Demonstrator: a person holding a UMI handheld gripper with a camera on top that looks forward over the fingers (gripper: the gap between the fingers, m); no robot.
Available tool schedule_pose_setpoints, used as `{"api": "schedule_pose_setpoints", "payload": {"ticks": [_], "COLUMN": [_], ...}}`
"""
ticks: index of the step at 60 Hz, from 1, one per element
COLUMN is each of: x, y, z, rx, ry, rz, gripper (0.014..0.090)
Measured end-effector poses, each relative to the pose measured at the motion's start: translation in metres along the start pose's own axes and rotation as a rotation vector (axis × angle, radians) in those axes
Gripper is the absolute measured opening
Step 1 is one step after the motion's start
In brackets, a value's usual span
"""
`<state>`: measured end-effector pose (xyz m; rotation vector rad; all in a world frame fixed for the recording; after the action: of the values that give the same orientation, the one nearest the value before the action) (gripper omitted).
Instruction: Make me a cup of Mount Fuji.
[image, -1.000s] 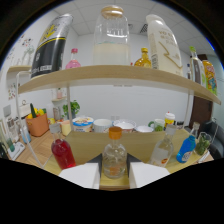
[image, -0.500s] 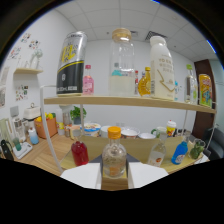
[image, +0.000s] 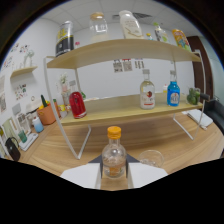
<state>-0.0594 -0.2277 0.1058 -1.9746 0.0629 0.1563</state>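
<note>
Gripper view: fingers (image: 114, 172) pinch a small orange-capped bottle (image: 114, 156), apparently lifted over the wooden surface (image: 165, 137); an empty glass (image: 151, 158) sits just right. Keep the bottle upright, carry it steadily to the glass. Since earlier, the shelf rack (image: 120, 50) has shifted and the red bottle (image: 77, 105) now stands farther off.

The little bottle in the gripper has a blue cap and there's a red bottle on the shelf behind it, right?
Not quite. The gripper view shows the little bottle has an orange cap, not blue. It does sit between the fingers of the gripper, and the red bottle is on the shelf behind it.
</note>
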Motion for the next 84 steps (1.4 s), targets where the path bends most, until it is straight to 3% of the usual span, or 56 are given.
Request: {"api": "schedule_pose_setpoints", "payload": {"ticks": [7, 15, 42, 48, 59, 66, 73, 84], "x": [0.005, -0.009, 0.001, 0.005, 0.008, 0.007, -0.002, -0.031], "y": [0.013, 0.004, -0.039, -0.04, -0.038, -0.04, -0.061, -0.115], "z": [0.003, 0.006, 0.003, 0.002, 0.003, 0.0, -0.015, -0.042], "rx": [-0.049, -0.09, 0.013, 0.024, 0.036, 0.028, 0.048, 0.195], "ry": [-0.029, -0.134, -0.429, -0.459, -0.459, -0.412, -0.332, -0.219], "rz": [0.25, 0.652, 1.692, 1.807, 1.854, 1.755, 1.407, 0.725], "gripper": [0.0349, 0.035, 0.0347, 0.0347, 0.0347, 0.0348, 0.0348, 0.0349]}}
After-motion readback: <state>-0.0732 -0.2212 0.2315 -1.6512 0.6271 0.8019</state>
